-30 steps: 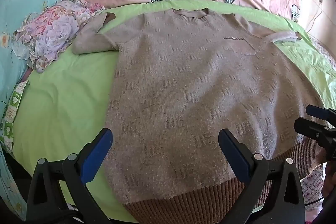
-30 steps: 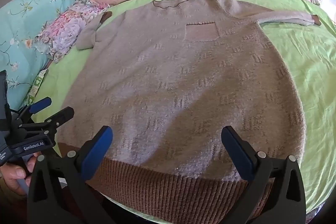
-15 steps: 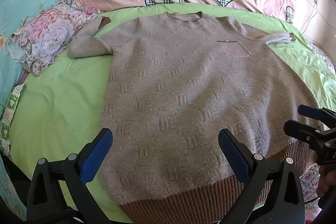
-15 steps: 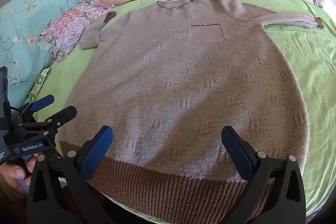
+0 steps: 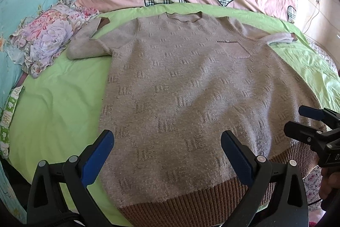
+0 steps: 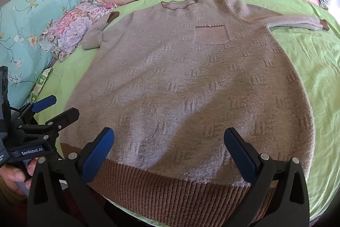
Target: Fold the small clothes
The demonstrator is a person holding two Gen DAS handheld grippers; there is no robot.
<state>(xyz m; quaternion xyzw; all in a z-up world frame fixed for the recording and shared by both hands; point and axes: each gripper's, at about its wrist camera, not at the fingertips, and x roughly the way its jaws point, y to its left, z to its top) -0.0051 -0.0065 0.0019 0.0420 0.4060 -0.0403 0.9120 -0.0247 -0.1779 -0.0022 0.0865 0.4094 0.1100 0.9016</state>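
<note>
Left wrist view: knit sweater (image 5: 191, 99) lies flat, unfolded; left gripper (image 5: 167, 154) and right gripper (image 6: 170, 152) wide, empty; all folds remain.

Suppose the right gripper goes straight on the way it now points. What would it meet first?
Probably the beige sweater spread flat on the green sheet. The right gripper is open above its brown ribbed hem; depth is unclear, so the exact spot is uncertain.

Beige sweater (image 6: 191, 82) with brown ribbed hem lies on lime-green sheet (image 6: 314, 61), blue-padded tongs (image 6: 169, 142).
</note>
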